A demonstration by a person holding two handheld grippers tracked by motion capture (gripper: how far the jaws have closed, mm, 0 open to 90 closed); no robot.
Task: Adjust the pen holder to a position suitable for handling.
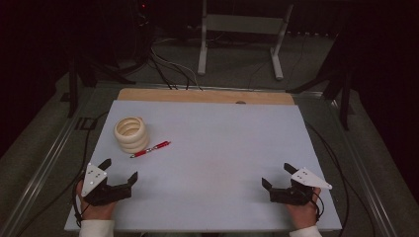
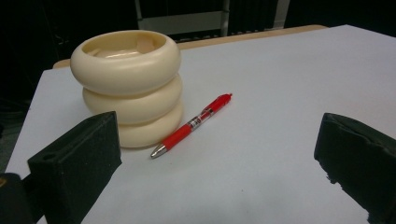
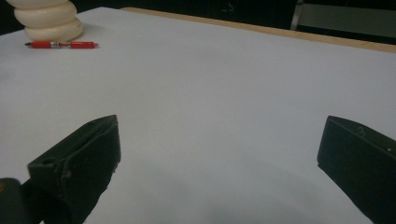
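Two grippers sit at the near edge of the table (image 1: 207,148), both w/ jaws spread wide & nothing between them: left gripper (image 1: 120,173) at approx 7 o'clock, right gripper (image 1: 277,176) at approx 5 o'clock. Work in hand looks like the red pen (image 1: 150,148), lying flat at approx 10 o'clock from table centre, just beside the cream ring stack (image 1: 132,134), tip end pointing back toward the left gripper. In the left gripper view the pen (image 2: 192,125) lies just beside the base of the stack (image 2: 128,84); can't tell if they touch.

Judgement: step is the reach, left gripper being much nearer. To do it well: come in from the open side, i.e. away from the rings, so neither jaw bumps the stack. Turn the wrist so jaws straddle the barrel crosswise, not along it. Aim mid-barrel, near the clear grip section, for balance. Go low, pads almost on the tabletop, since the pen's thin & may roll. Close slowly. Right gripper is well apart; prob. best left parked.
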